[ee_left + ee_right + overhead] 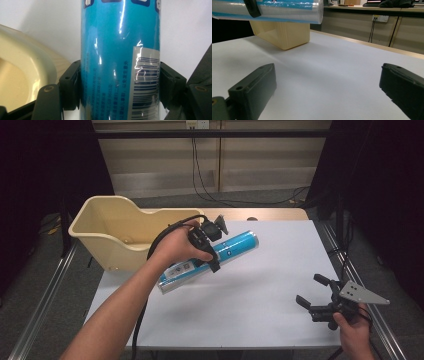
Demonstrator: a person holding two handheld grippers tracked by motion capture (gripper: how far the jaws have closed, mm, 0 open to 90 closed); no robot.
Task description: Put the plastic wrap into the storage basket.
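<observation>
- While the person's left hand [177, 247] holds one gripper up over the table's left half, the left gripper [207, 245] has its two black jaws clamped on a single blue tube [235, 245], one pad pressing each side of it.
- One tube is all I count: a long blue cylinder in glossy clear wrap, with white print and one barcode panel [145, 85] showing in the left gripper view.
- That tube hangs clear of the white table top [260, 290], tilted, its far end higher and pointing toward the right rear, its near end lower by the person's forearm.
- Just behind and left of the tube sits one cream plastic tub [107, 227], open at the top, resting at the table's left rear corner; in the left gripper view its rim [30, 60] curves just beside the jaws.
- Two grippers in all: the right gripper [312, 292] sits low at the table's near right corner, well apart from the tube, in the person's right hand [352, 332].
- Its jaws stand wide apart with bare white table between them, as the right gripper view shows.
- One grey three-cornered plate [360, 294] tops the right gripper.
- From the right gripper view, the tube [287, 10] crosses the top, with the tub [282, 35] beneath and behind it.
</observation>
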